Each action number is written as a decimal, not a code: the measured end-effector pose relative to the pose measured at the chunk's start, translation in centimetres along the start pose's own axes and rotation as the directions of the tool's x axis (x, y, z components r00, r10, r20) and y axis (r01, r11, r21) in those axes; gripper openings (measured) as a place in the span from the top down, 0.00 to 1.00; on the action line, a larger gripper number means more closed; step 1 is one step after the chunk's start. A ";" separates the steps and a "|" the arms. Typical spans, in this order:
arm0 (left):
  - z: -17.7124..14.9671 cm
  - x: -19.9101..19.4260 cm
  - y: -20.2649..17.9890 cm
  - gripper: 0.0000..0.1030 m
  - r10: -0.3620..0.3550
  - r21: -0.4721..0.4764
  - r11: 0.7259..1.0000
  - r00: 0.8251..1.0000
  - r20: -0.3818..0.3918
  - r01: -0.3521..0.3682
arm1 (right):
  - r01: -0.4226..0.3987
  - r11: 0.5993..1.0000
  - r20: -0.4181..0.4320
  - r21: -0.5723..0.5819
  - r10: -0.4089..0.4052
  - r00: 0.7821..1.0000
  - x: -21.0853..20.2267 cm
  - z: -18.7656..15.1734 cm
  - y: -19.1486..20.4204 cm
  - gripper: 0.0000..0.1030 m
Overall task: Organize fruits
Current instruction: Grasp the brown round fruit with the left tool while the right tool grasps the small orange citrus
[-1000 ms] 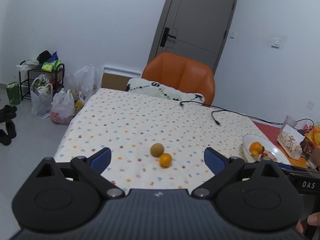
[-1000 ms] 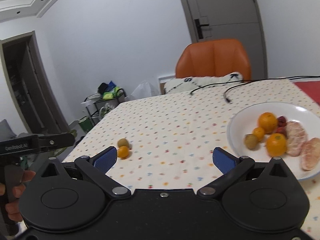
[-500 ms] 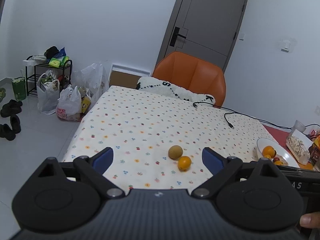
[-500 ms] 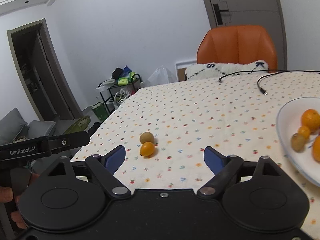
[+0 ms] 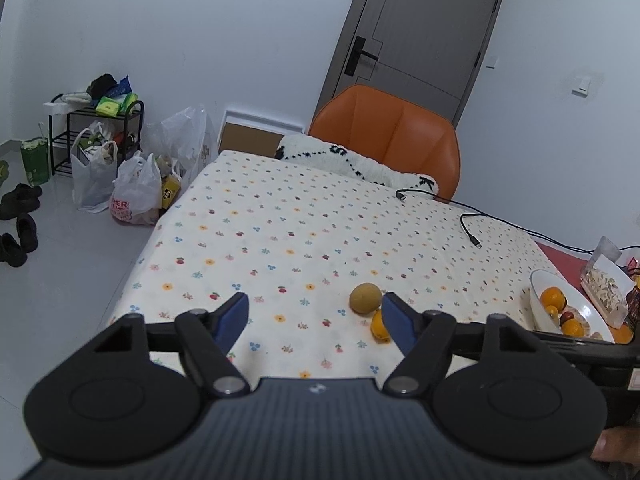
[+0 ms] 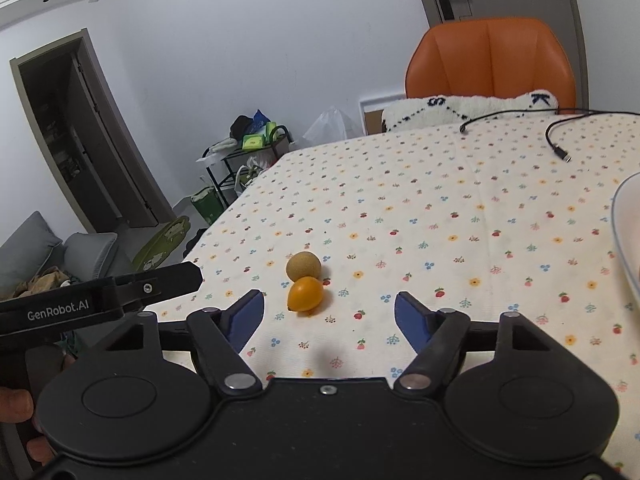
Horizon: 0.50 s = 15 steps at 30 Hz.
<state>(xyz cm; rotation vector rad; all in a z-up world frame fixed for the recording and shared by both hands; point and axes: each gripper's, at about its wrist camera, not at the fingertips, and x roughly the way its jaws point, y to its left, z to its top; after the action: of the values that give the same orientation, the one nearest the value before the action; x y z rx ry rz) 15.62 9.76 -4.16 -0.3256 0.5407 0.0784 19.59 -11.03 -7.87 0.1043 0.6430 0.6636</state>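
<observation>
Just ahead of the right tool [image 6: 329,318], orange fruit [image 6: 305,294].

Home dining room: clothed table [image 5: 280,216], chair [image 5: 396,136]

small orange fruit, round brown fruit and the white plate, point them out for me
small orange fruit [image 6: 305,293], right wrist view, middle of its skin
round brown fruit [image 6: 303,266], right wrist view, middle of its top side
white plate [image 5: 536,300], left wrist view, near rim
</observation>
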 end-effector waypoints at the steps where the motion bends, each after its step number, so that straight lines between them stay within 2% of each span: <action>1: 0.0 0.2 0.1 0.34 -0.001 -0.002 1.000 1.000 -0.004 0.001 | -0.002 1.000 -0.005 0.002 0.002 1.000 0.2 0.0 -0.1 0.33; 3: -0.1 0.6 0.2 0.35 -0.003 -0.007 1.000 1.000 -0.011 0.003 | -0.003 1.000 -0.016 0.005 0.003 1.000 0.8 0.1 -0.1 0.38; 13: 0.1 2.3 0.4 0.36 -0.009 -0.013 1.000 0.999 -0.036 0.009 | -0.020 1.000 -0.046 0.010 0.021 0.999 3.0 0.3 -0.2 0.47; 15: 0.1 2.5 0.4 0.36 -0.009 -0.010 1.000 0.999 -0.037 0.009 | -0.024 1.000 -0.048 0.011 0.025 0.999 3.1 0.5 -0.3 0.56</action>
<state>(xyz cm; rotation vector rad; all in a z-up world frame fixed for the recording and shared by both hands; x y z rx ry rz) 17.74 10.12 -5.42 -0.3395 0.5759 0.0661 21.90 -9.32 -9.21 0.1065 0.6926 0.6879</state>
